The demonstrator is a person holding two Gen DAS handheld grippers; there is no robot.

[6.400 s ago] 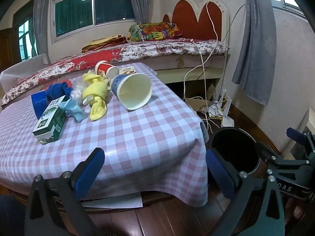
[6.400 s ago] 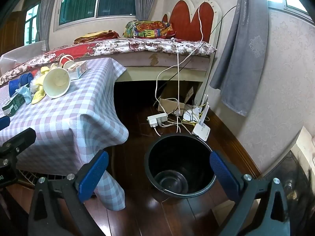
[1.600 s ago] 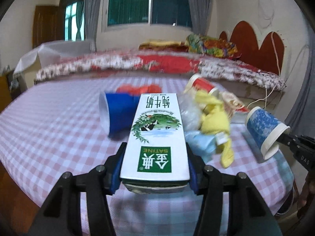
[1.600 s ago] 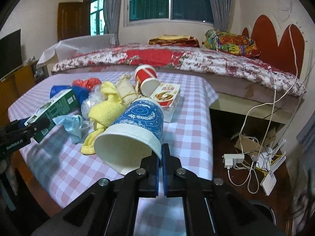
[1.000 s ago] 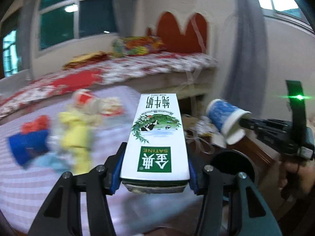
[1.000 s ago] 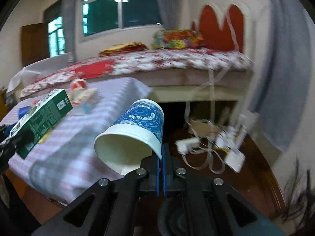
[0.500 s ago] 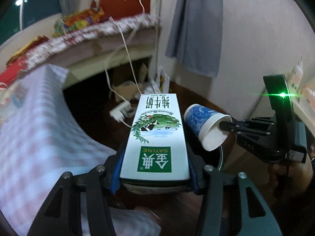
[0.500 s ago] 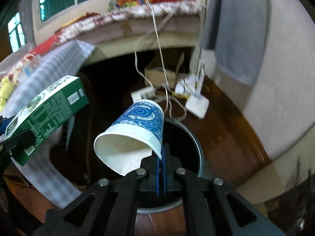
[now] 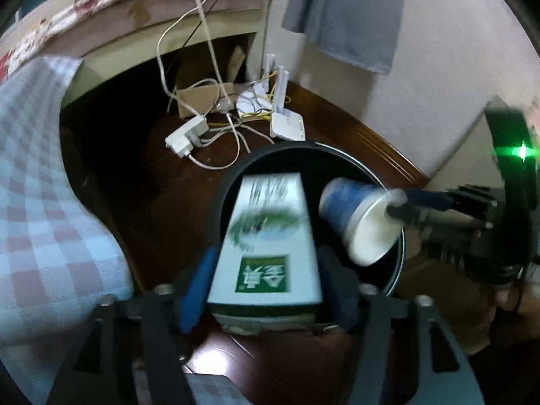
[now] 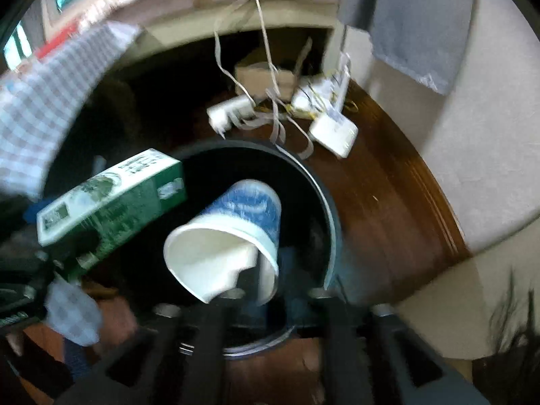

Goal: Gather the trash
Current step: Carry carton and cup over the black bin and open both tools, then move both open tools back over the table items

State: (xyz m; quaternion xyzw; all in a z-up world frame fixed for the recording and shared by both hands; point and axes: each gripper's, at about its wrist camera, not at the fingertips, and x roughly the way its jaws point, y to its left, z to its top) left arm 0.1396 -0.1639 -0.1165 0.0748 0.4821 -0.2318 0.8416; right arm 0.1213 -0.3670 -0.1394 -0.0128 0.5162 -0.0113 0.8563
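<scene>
A green and white milk carton (image 9: 266, 243) lies between the fingers of my left gripper (image 9: 266, 270), over the black trash bin (image 9: 351, 158). The left jaws have spread and a gap shows beside the carton, which is blurred. A blue paper cup (image 10: 229, 239) hangs over the bin (image 10: 324, 202) in front of my right gripper (image 10: 266, 290), whose jaws stand apart; its rim is dented. The cup (image 9: 361, 222) and the right gripper's fingers (image 9: 425, 199) also show in the left wrist view, and the carton (image 10: 111, 206) shows in the right wrist view.
The checked tablecloth (image 9: 37, 185) hangs at the left. A power strip (image 9: 185, 135), a white router (image 9: 287, 125), cables and a cardboard box (image 10: 263, 74) lie on the wooden floor behind the bin. A grey curtain (image 9: 344, 13) and the wall stand at the right.
Both grippers have moved down over the bin. The jaws of both have opened, and the carton and the cup are coming loose, blurred by motion.
</scene>
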